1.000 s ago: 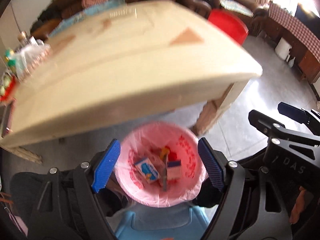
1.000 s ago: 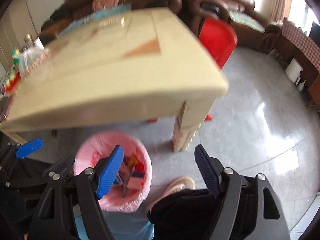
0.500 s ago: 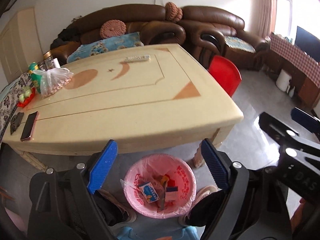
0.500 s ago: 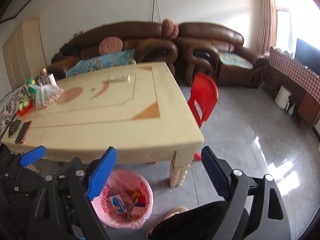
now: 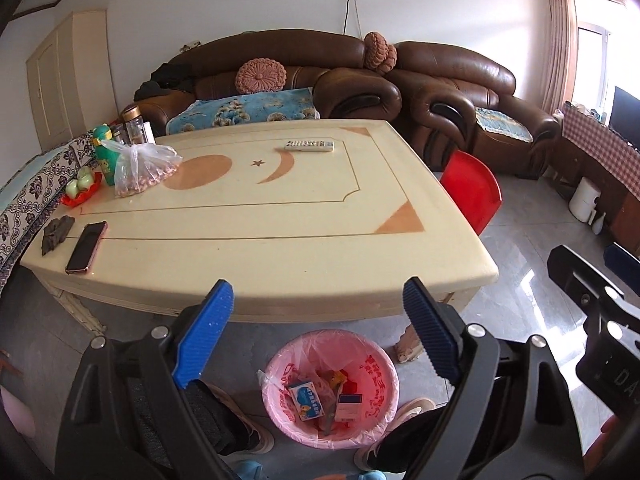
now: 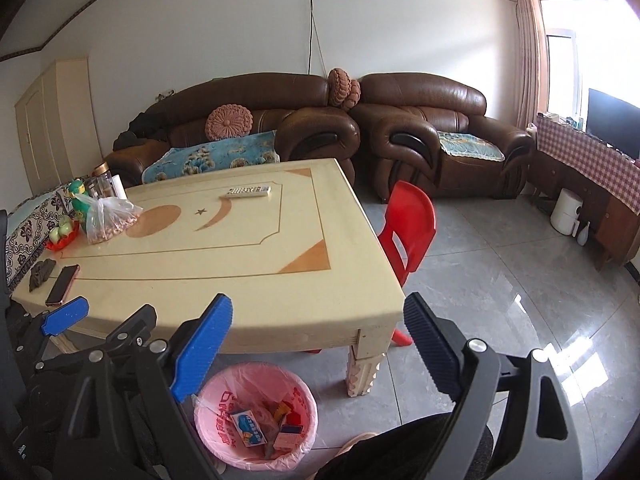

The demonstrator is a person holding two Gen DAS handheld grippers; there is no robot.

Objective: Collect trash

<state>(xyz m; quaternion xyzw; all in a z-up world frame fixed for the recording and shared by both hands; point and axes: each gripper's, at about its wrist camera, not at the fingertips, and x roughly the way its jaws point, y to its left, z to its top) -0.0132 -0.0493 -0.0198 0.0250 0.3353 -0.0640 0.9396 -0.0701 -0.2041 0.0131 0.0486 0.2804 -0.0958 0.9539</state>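
hovering above pink-lined bin (image 5: 330, 390) on the floor beside the counter (image 5: 256, 240) | left gripper (image 5: 316, 334) and right gripper (image 6: 316, 340) gaping, jaws released, gripping nothing | trash cartons (image 5: 306, 402) lying inside bin, seemingly just dropped

The bin (image 5: 330, 388) under the cream bench (image 5: 256, 216) has a pink bag. A red chair (image 5: 472, 192) stands beside the bench.
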